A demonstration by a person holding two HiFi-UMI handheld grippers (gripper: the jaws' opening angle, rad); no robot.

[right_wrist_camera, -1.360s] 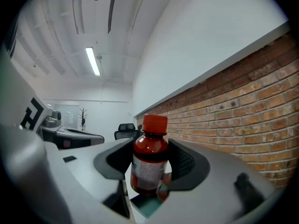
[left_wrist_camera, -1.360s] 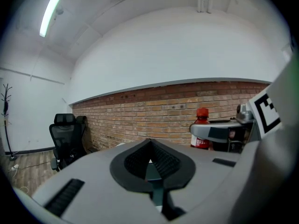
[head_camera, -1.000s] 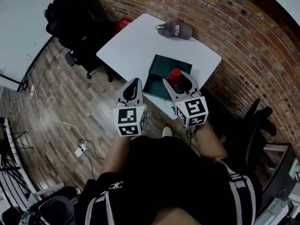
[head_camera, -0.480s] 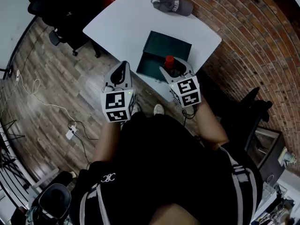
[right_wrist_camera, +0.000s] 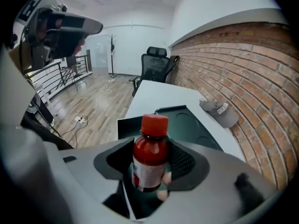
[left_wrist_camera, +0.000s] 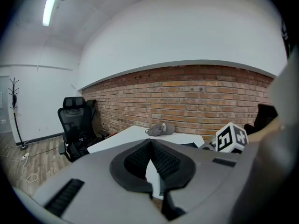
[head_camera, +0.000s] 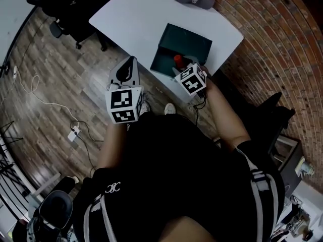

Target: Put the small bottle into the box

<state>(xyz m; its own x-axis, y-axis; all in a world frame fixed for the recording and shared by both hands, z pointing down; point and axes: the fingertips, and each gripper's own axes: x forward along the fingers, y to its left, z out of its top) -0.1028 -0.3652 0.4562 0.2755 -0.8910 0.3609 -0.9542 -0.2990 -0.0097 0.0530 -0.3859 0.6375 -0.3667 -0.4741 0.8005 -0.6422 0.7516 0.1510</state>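
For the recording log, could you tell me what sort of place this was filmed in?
Most likely an office or studio-style workroom. It has a bare brick wall, a white table standing against that wall, and a black swivel office chair beyond the table.

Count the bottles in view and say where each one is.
1: the small bottle, upright in the right claw, over the near end of the box. Others may be hidden.

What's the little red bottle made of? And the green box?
The small bottle is probably glossy plastic: its red body shines and looks see-through. The box may be cardboard, matte dark green with thin flat walls; not certain.
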